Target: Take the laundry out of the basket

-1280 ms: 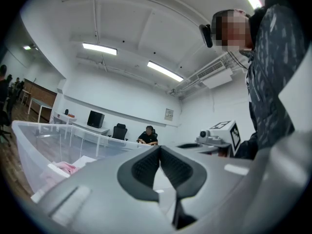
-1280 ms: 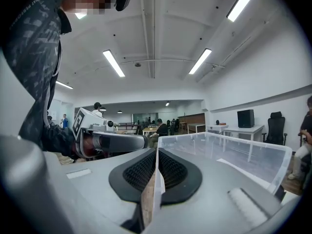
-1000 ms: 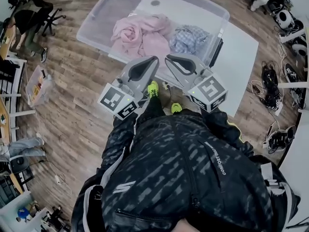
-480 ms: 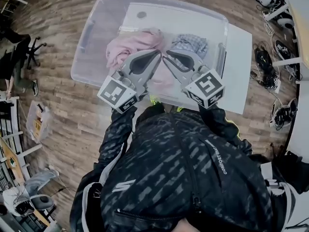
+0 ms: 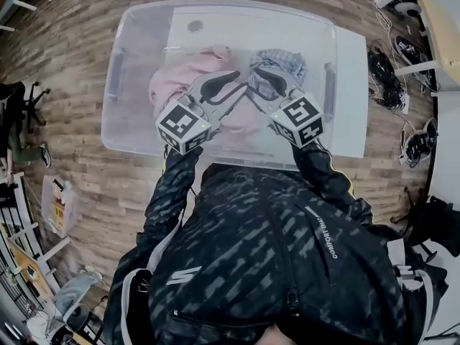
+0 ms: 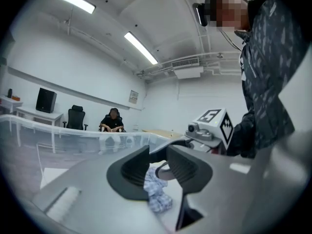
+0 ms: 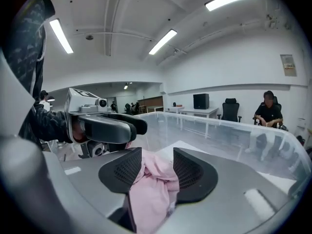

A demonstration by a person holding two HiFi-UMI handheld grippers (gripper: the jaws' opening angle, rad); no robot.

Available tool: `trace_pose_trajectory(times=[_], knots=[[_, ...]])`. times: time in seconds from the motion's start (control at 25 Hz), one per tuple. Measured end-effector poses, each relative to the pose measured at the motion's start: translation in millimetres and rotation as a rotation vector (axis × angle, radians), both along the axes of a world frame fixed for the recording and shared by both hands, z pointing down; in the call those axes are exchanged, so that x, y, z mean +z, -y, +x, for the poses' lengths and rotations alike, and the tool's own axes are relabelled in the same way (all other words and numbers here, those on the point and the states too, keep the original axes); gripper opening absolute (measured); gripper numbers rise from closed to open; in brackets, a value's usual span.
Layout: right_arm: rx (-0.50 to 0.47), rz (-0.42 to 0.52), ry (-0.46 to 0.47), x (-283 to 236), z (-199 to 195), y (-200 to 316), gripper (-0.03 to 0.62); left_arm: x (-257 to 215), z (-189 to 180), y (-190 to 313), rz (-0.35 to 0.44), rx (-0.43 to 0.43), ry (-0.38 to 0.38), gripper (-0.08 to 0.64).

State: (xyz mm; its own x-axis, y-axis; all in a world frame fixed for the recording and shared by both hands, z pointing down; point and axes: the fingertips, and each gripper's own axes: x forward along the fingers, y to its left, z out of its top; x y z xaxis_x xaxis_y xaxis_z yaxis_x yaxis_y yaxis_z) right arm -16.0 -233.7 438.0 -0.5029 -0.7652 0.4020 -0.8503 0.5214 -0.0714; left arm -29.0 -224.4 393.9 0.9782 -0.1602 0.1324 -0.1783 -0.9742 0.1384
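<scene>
A clear plastic basket [image 5: 118, 70] holds a crumpled pink garment [image 5: 172, 81] at the left and a blue checked garment [image 5: 287, 62] at the right. Both grippers are over the basket with their tips crossing. My left gripper [image 5: 236, 85] points right. In the left gripper view, its jaws [image 6: 157, 155] are opening a narrow gap, and the checked garment [image 6: 157, 191] shows through it, lower down. My right gripper [image 5: 253, 80] points left. Its jaws [image 7: 157, 162] are opening wider, with the pink garment [image 7: 151, 194] showing between the pads.
The basket stands on a white board [image 5: 352, 99] over a wooden floor. Cables and gear [image 5: 388, 70] lie on the floor at the right. The basket's clear walls rise around both grippers. People sit on office chairs [image 7: 268, 111] far off in the room.
Both grippers have moved forward from the basket's near side to over the laundry. Their jaws, pressed together before, now stand apart, the right wider than the left.
</scene>
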Motion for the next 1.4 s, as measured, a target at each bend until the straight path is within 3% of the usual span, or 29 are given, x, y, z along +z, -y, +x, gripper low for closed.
trace_pose_trajectory(times=[0.36, 0.56, 1.08, 1.4], knots=[[0.127, -0.184, -0.098, 86, 38, 21, 0.286, 42, 9, 6, -0.103, 0.054, 0.011, 0.12], [0.175, -0.264, -0.149, 121, 57, 23, 0.333, 43, 11, 6, -0.14, 0.06, -0.006, 0.12], [0.162, -0.468, -0.378, 210, 90, 32, 0.468, 36, 8, 12, -0.156, 0.042, -0.049, 0.118], [0.141, -0.521, -0.515, 247, 105, 41, 0.472, 39, 9, 12, -0.157, 0.047, -0.046, 0.118]])
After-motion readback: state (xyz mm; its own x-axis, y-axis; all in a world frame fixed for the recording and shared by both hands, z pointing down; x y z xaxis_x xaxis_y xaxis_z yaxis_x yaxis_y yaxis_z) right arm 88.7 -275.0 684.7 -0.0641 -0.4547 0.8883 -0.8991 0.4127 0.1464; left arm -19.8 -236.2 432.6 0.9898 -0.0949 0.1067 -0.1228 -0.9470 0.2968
